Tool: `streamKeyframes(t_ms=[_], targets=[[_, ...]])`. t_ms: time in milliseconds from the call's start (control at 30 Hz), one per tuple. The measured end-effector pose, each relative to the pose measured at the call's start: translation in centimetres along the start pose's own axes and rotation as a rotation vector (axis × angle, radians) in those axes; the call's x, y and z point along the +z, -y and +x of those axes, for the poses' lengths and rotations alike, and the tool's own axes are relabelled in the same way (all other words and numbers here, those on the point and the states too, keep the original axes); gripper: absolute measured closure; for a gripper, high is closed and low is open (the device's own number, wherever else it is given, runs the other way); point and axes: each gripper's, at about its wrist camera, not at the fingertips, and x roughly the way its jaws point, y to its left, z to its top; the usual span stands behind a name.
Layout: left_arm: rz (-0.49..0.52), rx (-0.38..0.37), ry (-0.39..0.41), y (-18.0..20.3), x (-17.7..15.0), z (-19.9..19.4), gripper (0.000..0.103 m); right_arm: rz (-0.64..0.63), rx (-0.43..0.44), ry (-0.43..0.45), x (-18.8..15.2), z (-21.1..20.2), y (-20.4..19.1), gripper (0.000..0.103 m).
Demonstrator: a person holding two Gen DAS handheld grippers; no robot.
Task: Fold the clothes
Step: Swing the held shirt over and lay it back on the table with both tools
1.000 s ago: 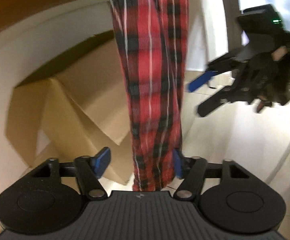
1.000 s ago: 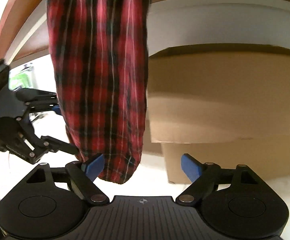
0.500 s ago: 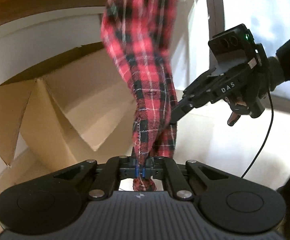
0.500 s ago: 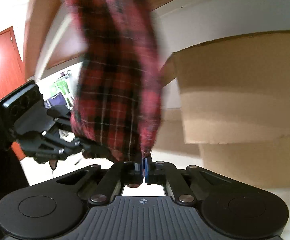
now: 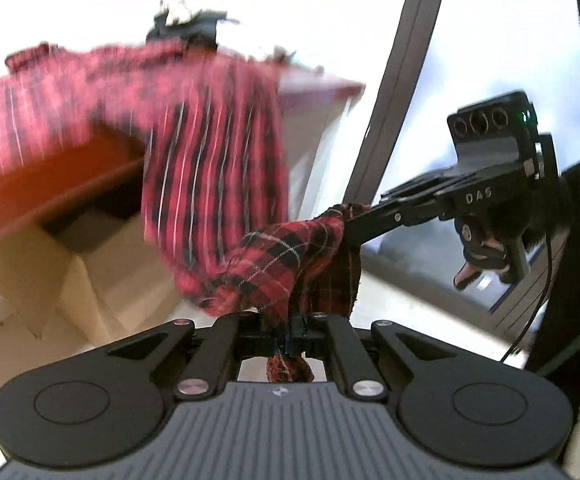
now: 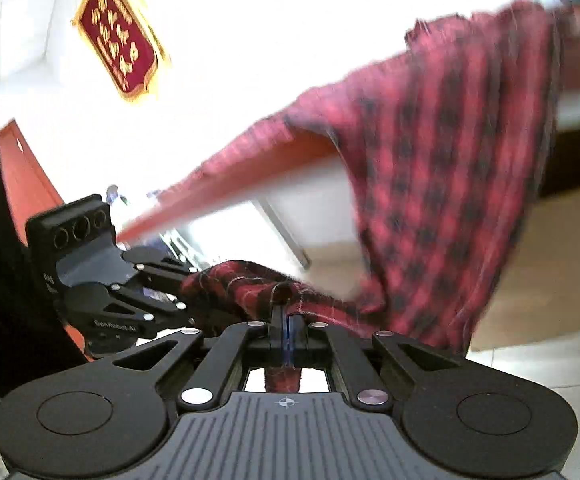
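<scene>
Your left gripper [image 5: 290, 344] and right gripper [image 6: 288, 340] are each clenched on a bottom edge of the red-and-black plaid flannel garment [image 5: 218, 184], which hangs in the air above the open brown cardboard box [image 5: 70, 264]. I judge folding barely begun: no crease made, nothing laid flat
</scene>
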Motion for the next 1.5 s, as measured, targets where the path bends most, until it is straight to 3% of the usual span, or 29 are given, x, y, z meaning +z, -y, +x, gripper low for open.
streamKeyframes(t_ms=[133,233,333,433,533,633,733,833,967,1133,1233,1300,1500], targets=[[-0.015,-0.020,0.057,2.1,7.4,-5.8,0.098,0.002,-0.028,0.070,6.5,-5.2,-5.9,0.100],[-0.050,-0.019,0.139,2.3,11.7,-8.9,0.098,-0.019,-0.062,0.144,10.6,-8.0,-8.5,0.100],[-0.081,-0.026,0.247,5.0,16.1,-13.8,0.098,-0.053,-0.114,0.216,14.5,-9.4,-10.0,0.099],[-0.137,-0.059,0.325,3.6,19.3,-16.2,0.098,-0.078,-0.158,0.270,18.6,-7.8,-11.3,0.099],[-0.119,-0.067,0.360,0.9,21.9,-17.0,0.098,-0.108,-0.221,0.300,22.1,-5.4,-11.7,0.099],[-0.011,0.006,0.368,-1.5,24.4,-16.7,0.098,-0.120,-0.283,0.331,24.9,-2.3,-11.4,0.099],[-0.018,0.045,0.352,-4.4,26.6,-15.8,0.098,-0.130,-0.333,0.339,27.5,1.1,-10.6,0.099],[-0.057,0.082,0.323,-7.5,28.6,-14.2,0.098,-0.117,-0.367,0.313,30.0,4.2,-9.3,0.099],[-0.185,0.142,0.290,-11.8,30.1,-11.4,0.098,-0.101,-0.362,0.236,32.7,8.5,-6.0,0.099],[-0.362,0.255,0.275,-17.1,31.0,-8.2,0.098,-0.128,-0.301,0.121,36.2,13.7,-1.6,0.099],[-0.441,0.338,0.273,-19.4,30.6,-8.6,0.098,-0.143,-0.248,0.051,38.1,16.4,1.2,0.099],[-0.478,0.381,0.269,-20.3,30.5,-9.1,0.098,-0.149,-0.221,0.001,39.4,18.3,2.8,0.099],[-0.572,0.511,0.229,-25.6,30.8,-5.6,0.098,-0.162,-0.149,-0.131,41.9,23.4,8.1,0.099]])
